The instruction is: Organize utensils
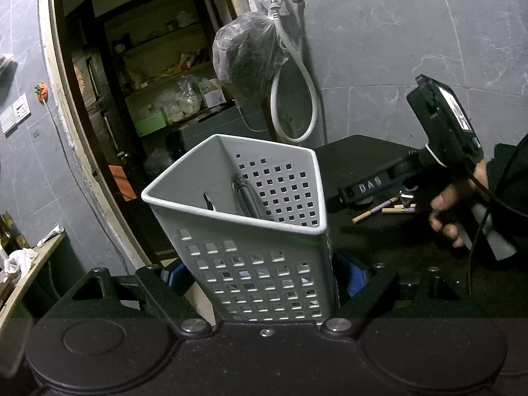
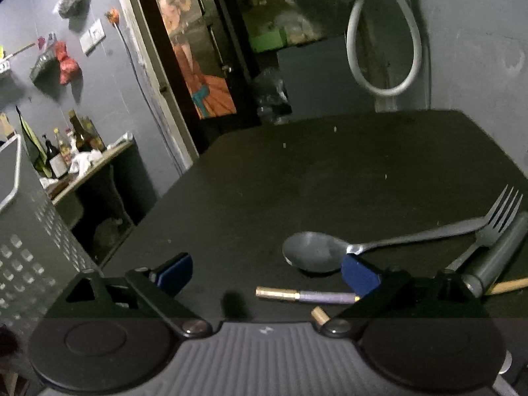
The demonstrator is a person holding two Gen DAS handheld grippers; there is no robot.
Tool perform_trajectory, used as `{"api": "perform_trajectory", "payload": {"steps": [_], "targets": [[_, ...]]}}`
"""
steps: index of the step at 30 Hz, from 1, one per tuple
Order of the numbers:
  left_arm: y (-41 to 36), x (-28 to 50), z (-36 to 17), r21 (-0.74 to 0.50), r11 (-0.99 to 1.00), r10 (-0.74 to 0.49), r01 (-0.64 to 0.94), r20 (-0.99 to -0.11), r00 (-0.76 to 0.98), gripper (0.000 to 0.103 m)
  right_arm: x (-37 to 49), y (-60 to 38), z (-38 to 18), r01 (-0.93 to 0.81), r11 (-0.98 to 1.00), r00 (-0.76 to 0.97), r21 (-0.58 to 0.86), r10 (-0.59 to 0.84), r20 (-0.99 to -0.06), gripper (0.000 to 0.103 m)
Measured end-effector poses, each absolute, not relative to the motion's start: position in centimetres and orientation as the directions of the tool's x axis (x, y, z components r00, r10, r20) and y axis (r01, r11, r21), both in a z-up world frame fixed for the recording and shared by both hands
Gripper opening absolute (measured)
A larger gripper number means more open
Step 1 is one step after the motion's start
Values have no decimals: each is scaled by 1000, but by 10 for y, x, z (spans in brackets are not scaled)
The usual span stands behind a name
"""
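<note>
Left gripper (image 1: pixel 264 277) clamps white perforated utensil holder (image 1: pixel 250 231), blue pads against both its sides; grey-handled item (image 1: pixel 246 198) stands inside. Right gripper (image 2: pixel 267 274) has jaws spread, nothing between the pads, hovering over black table (image 2: pixel 330 171). Spoon (image 2: pixel 313 250), fork (image 2: pixel 495 224), purple-gold chopsticks (image 2: pixel 307 295) lie on the table just beside its right finger.

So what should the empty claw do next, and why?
Probably lower the right claw a little and shut it on the purple-and-gold stick. Its jaws are open with nothing in them, and that stick lies on the dark table just ahead between them, while the left claw holds the white basket ready.
</note>
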State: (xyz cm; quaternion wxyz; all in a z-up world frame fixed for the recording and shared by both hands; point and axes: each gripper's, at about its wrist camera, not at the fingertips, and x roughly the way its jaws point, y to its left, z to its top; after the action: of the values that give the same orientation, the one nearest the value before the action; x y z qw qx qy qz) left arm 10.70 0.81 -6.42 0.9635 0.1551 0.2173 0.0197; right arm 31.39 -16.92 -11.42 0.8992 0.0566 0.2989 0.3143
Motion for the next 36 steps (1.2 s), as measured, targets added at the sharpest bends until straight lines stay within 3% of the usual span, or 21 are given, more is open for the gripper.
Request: {"api": "perform_trajectory", "payload": {"steps": [5,14,19,26,36], "targets": [[8,107,-64,306,952,106,29,-413,905,88,340,-171,-115,-477,819,643,318,572,-509,100],[8,107,-65,308,951,105,29,-410,906,88,332,-160,-120,-538,776,578,329,624,-526,101],[8,107,-64,307,951,105,28,-409,906,88,332,-160,-106,-563,785,606,257,604,-518,100],[7,106,-65,305,952,113,19,-408,906,88,364,-151,-108,-592,797,591,122,532,-607,98],[8,107,-64,304,952,112,20,-410,905,88,349,-151,-107,-621,777,554,106,530,-642,93]]}}
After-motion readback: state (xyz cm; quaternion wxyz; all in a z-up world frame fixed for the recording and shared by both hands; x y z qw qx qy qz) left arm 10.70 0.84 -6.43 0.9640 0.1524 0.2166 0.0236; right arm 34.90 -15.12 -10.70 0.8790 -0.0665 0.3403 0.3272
